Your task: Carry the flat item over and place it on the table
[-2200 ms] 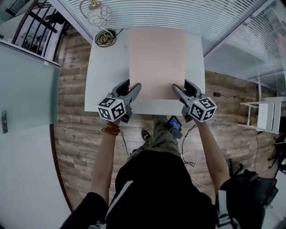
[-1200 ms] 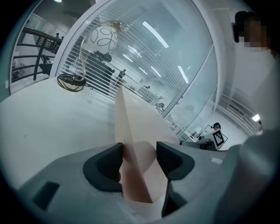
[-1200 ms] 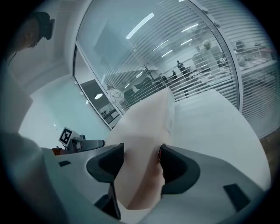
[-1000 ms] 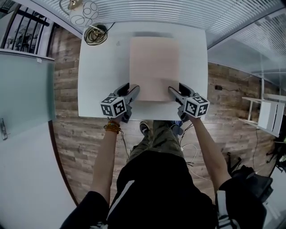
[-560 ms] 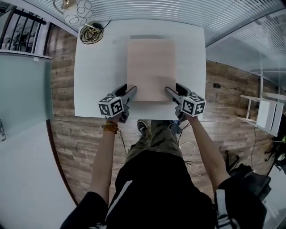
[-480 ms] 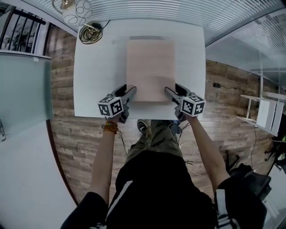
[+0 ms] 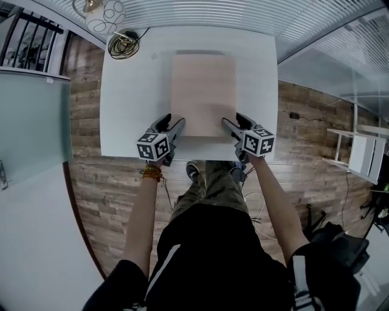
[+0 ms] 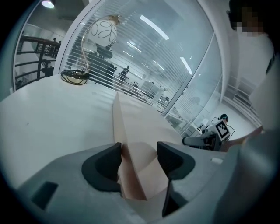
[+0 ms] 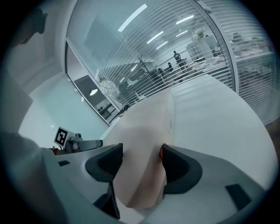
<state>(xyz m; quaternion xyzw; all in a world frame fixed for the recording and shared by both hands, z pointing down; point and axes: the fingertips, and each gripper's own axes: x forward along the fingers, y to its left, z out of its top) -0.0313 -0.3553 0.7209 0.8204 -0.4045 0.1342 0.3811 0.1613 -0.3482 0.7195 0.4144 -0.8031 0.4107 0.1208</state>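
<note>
Hard to read at both near corners of the board [image 7: 203, 91]: covered from above by the left tool [image 7: 172, 122] and the right tool [image 7: 233, 119], and crowded in close-up by the grey jaw housings in the two gripper views. Unclear whether the near end rests fully flat or sits slightly raised. Lamp [image 7: 103, 12] at the far left corner cut off by the top of the head view; dark cable coil [image 7: 123, 45] beside it too small to make out in detail.

Pale pinkish-tan rectangular sheet, plain and smooth, thin side edge showing as a narrow strip in the left gripper view. Laid lengthwise down the middle of the white surface [image 7: 130, 103], well inside both side edges, near end just short of the front rim.

Left near corner between the spread jaws of the left tool, side edge against one pad, other pad standing off the face; no pinch. Right near corner between the jaws of the right tool, just now opening and at their widest, board filling most of the gap, sliver of orange pad bare beside it.
</note>
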